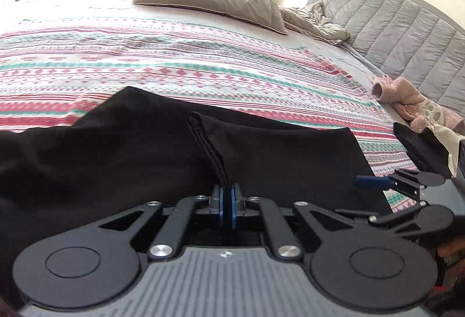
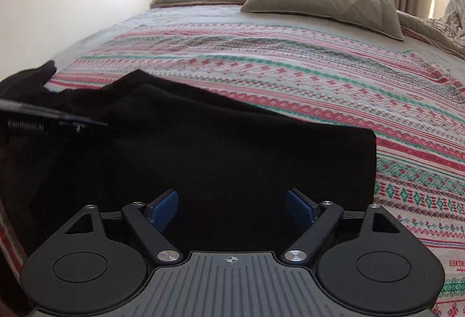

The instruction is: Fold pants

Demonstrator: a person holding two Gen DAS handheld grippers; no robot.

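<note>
I am looking at the black pants (image 1: 122,154) spread on the striped bedspread (image 1: 174,67), close to the near edge of the bed. On the left side the cloth is still lumpy and wide, and one dark bit sticks up past the rest. That part does not look neat yet.

In the middle, my left gripper (image 1: 228,195) is pressed together on a thin bunch of the black cloth. I can see the layers of a folded edge (image 1: 206,142) running up from between the blue pads, so I am pinching several layers at once (it looks like a hem or a fold line, I cannot tell which).

Over to the right, the pants end in a straight edge and a square corner (image 2: 369,136). That side looks flat and tidy, so I think at least one fold is done there. My right gripper (image 2: 231,208) is spread wide above the dark cloth, and nothing is between its pads. It holds nothing.

Further right, off the pants, a pink soft thing (image 1: 407,99) lies near the side of the bed. It is not part of my job.

So I guess I am about halfway. What is left is to bring the pinched bunch over, lay it flat, and smooth the lumpy left part.
</note>
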